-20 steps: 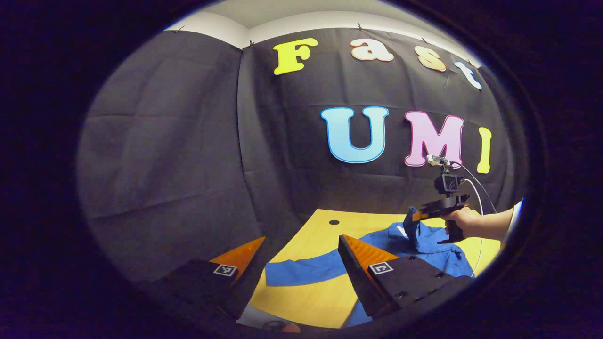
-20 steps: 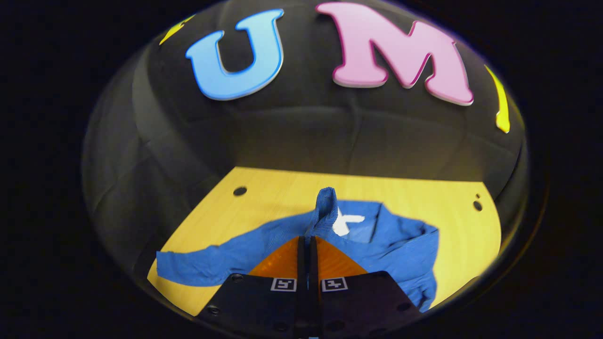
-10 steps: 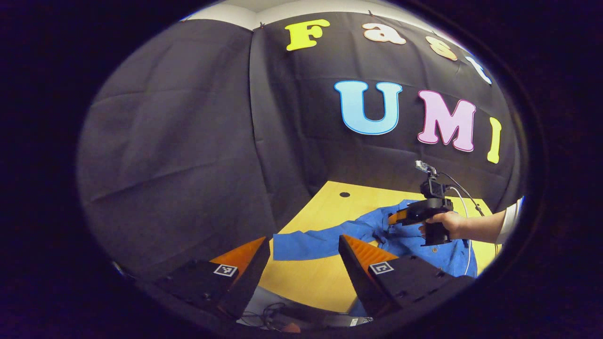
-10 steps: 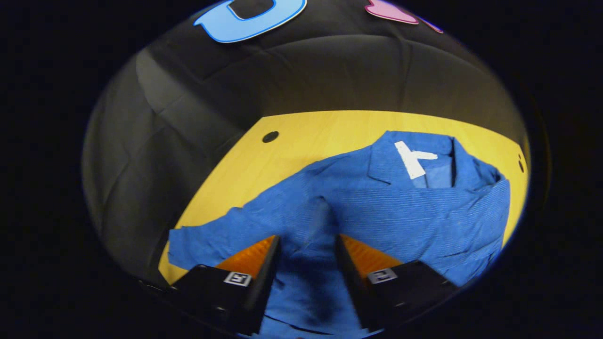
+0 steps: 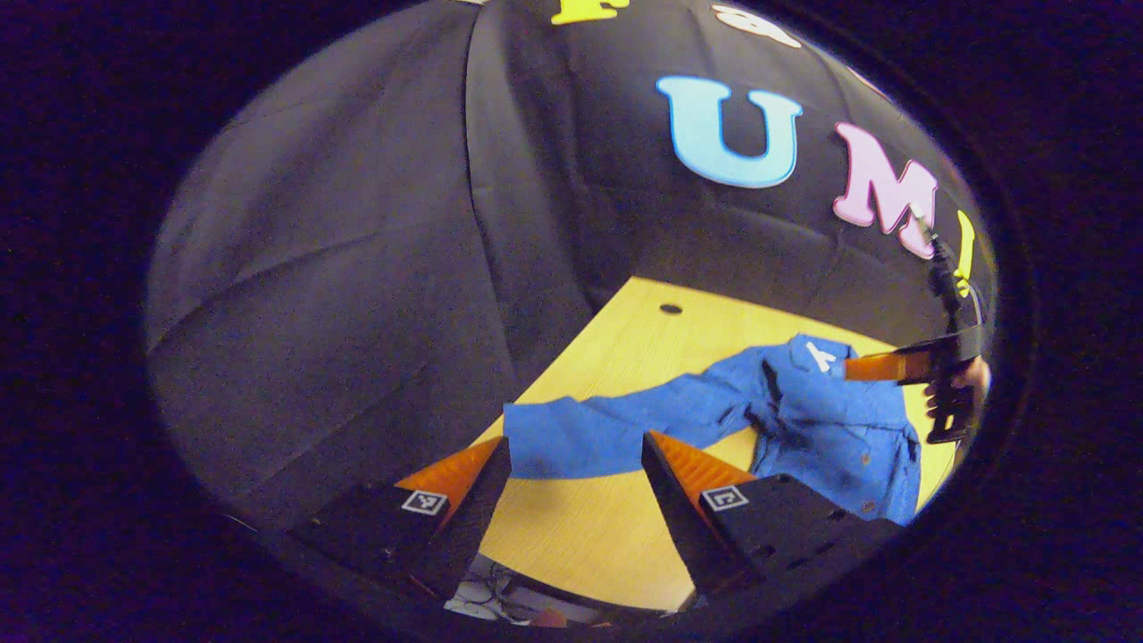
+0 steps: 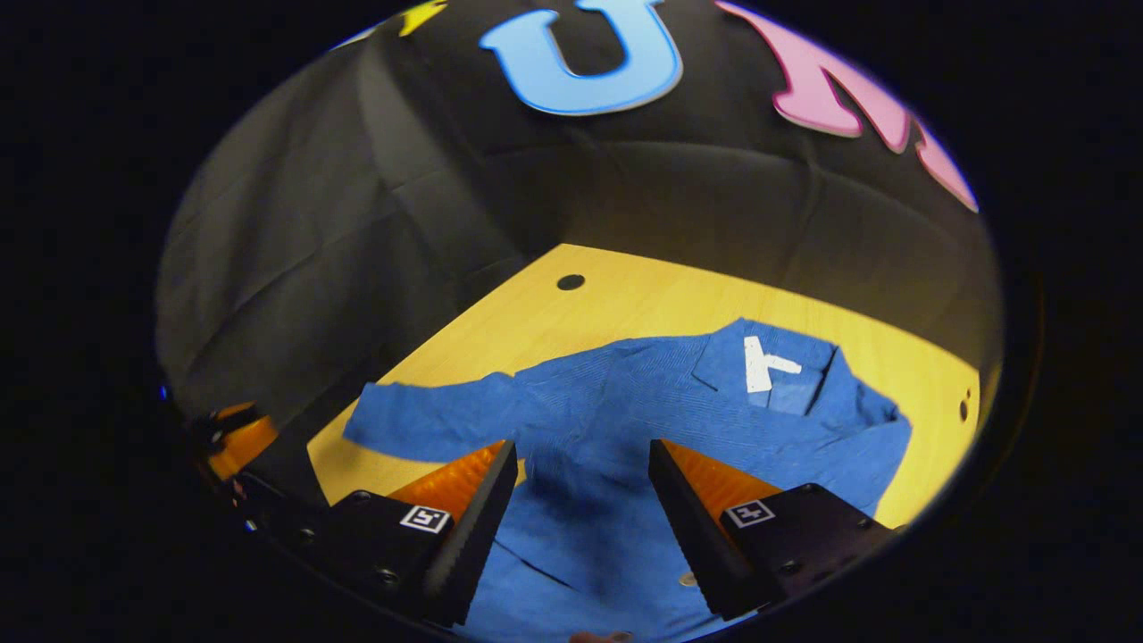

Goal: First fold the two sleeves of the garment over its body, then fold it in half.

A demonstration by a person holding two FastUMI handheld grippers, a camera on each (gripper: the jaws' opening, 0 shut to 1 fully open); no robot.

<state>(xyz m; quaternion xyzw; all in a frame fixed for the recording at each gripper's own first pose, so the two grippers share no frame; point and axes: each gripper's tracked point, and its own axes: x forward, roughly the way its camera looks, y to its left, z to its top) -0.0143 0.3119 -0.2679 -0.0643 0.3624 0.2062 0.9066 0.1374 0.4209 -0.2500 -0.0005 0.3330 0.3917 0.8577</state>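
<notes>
My right gripper (image 6: pixel 580 496) hangs open, empty, above the blue shirt (image 6: pixel 625 420); left gripper (image 5: pixel 571 482) open, empty, aimed at the sleeve (image 5: pixel 607 433) lying toward the table (image 5: pixel 580 545)'s left edge, for folding.

Black tongs (image 6: pixel 580 464) bodies, square white tags, screws, ribbed wedge fingers (image 5: pixel 692 464)

The garment (image 6: pixel 625 420) in front of me is a solid bright blue with a fine ribbed, faintly striped weave, and a white label (image 6: pixel 762 364) sits inside its collar. A few small pale buttons dot its front (image 5: pixel 864 460). My counter (image 6: pixel 625 299) is a warm yellow wood tone with a light grain and a small dark round hole (image 6: pixel 570 282) near its far edge. The booth wall (image 5: pixel 357 268) behind is plain black cloth, creased. Each of my gripper bodies carries a small black-and-white square marker (image 6: pixel 423 517).
</notes>
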